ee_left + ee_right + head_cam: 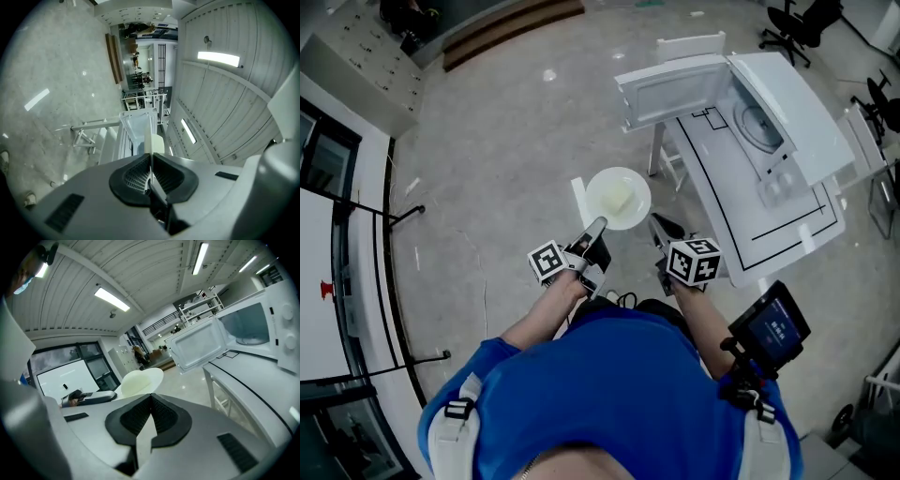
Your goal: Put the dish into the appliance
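Observation:
A white plate (619, 197) with a pale yellow lump of food on it hangs over the floor in front of me. My left gripper (598, 226) is shut on its near rim. In the left gripper view the plate (149, 137) shows edge-on between the closed jaws. My right gripper (657, 226) hangs just right of the plate, shut and empty. Its own view shows the plate (139, 380) ahead on the left. The white microwave (761, 127) stands on a white table (773, 225) to the right, its door (671, 89) swung wide open. The door (198, 349) and cavity (249, 328) face me.
The table's metal legs (658, 150) stand close beyond the plate. A white chair (690, 45) is behind the microwave door. Black office chairs (802, 23) are at the far right. A black rail stand (392, 217) runs along the glass wall at left. A dark screen (773, 327) sits by my right arm.

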Tool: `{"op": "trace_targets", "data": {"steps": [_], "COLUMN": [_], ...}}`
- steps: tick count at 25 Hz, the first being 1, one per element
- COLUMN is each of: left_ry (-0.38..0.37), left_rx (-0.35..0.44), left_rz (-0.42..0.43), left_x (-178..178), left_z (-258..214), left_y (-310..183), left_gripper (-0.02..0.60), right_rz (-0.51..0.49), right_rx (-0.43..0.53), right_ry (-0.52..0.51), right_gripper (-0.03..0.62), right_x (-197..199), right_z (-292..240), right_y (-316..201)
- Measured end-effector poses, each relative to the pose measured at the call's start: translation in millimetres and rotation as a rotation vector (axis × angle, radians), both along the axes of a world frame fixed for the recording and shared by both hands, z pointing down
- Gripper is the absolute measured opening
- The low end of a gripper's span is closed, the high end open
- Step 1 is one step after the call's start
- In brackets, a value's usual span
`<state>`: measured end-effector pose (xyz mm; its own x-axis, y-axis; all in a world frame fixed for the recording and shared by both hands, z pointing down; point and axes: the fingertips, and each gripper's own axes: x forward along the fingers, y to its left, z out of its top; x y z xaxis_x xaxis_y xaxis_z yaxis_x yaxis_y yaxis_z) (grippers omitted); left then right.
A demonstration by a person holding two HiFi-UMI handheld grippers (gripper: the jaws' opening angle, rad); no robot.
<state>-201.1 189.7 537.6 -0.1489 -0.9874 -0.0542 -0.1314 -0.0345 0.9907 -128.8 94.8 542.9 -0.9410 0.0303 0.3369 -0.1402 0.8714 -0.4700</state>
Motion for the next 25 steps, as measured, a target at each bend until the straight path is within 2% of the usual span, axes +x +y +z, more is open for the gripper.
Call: {"op": "trace_targets", "data": {"steps": [7, 12, 21, 25], "left_ry": [0.004, 0.008, -0.006, -0.017], "left_rx": [-0.012, 0.003, -0.005, -0.022], "left_rz": [0.123, 0.178, 0.242, 0.269], "left_x": [-20.6, -25.9, -37.4, -40.5], "left_z": [7.5, 4.5, 5.4, 7.2], "left_y": [-14.0, -37.3, -109.0, -157.8], "left_gripper": [0.020, 0.020, 0.020, 0.020], "right_rz": [0.130, 0.192, 0.256, 0.286], "right_rx": [-0.008, -0.007, -0.009, -0.006], "right_ry": [-0.001, 0.003, -0.011, -0.019], "right_gripper": [0.002, 0.002, 0.002, 0.002], "right_x": [-5.5, -4.0, -12.9, -14.0], "right_z": [0.8, 1.9, 0.8, -5.3], "right_y": [-3.1, -19.6, -83.3, -130.6]}}
